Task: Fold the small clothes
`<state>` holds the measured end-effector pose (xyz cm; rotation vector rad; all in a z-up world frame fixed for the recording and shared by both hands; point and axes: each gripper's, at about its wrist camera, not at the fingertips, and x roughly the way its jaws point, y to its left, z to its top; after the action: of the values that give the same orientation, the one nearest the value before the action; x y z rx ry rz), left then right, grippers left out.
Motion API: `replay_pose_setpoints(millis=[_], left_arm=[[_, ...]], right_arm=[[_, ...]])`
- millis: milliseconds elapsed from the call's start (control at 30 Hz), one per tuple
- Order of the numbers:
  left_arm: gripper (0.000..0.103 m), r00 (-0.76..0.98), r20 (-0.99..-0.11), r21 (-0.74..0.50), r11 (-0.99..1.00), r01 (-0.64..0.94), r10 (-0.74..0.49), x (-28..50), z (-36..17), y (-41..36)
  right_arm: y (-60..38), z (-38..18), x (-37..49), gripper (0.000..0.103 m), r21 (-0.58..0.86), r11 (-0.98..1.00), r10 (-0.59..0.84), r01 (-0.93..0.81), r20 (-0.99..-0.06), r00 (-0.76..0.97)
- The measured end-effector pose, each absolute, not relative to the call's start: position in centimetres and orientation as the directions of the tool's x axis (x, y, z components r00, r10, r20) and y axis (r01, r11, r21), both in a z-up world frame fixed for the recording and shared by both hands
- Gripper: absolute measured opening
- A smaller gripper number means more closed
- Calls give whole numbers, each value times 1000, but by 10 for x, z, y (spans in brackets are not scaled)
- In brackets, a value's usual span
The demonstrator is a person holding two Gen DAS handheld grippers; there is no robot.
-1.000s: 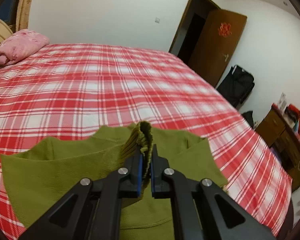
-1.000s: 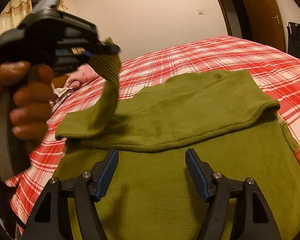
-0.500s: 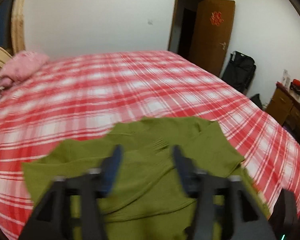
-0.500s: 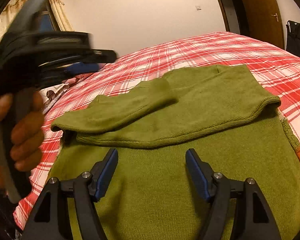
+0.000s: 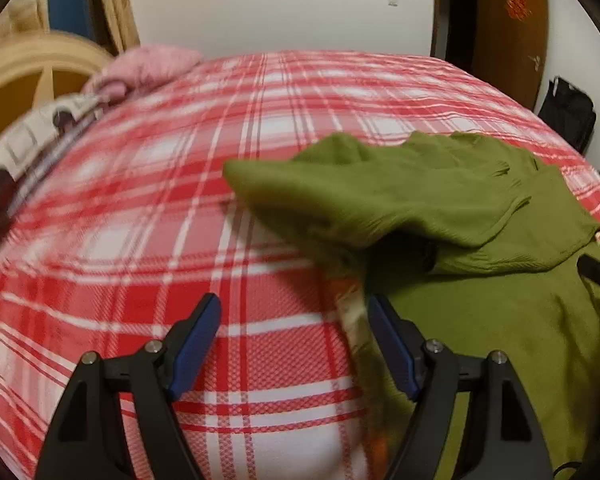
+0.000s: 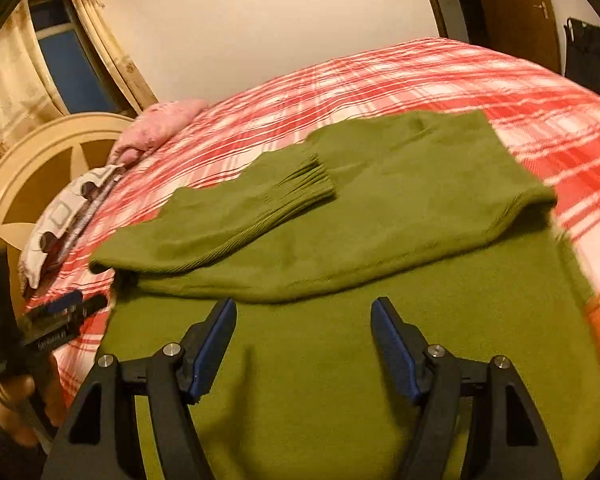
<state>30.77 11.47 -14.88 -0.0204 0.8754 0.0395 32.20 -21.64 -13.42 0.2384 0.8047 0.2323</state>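
Green sweater lies on the plaid bed, sleeve folded across it. The next fold probably starts at the near hem, taken evenly on both sides. The right hand-held gripper hovers released over the near cloth; the left hand-held gripper, empty, jaws opening, points at bare bedspread left of the sweater.

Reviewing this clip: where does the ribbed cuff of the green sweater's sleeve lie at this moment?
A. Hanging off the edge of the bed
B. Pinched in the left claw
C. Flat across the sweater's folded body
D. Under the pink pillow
C: in the right wrist view the ribbed cuff lies flat on the green sweater, and the left claw, jaws opening, has only the plaid bedspread between its pads.
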Motion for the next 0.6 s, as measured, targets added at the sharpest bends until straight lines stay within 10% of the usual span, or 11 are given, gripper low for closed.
replay_pose_setpoints(millis=[333,600], left_arm=[[87,623,-770,78,990,-115,133,345,-162,110],[99,620,-782,-102,969,-227,63,334,-172,155]], right_arm=[[-232,-114,396,71,304,950,283,-66,-755,592],[-229,-132,452,70,297,953,274,-54,-778,565]])
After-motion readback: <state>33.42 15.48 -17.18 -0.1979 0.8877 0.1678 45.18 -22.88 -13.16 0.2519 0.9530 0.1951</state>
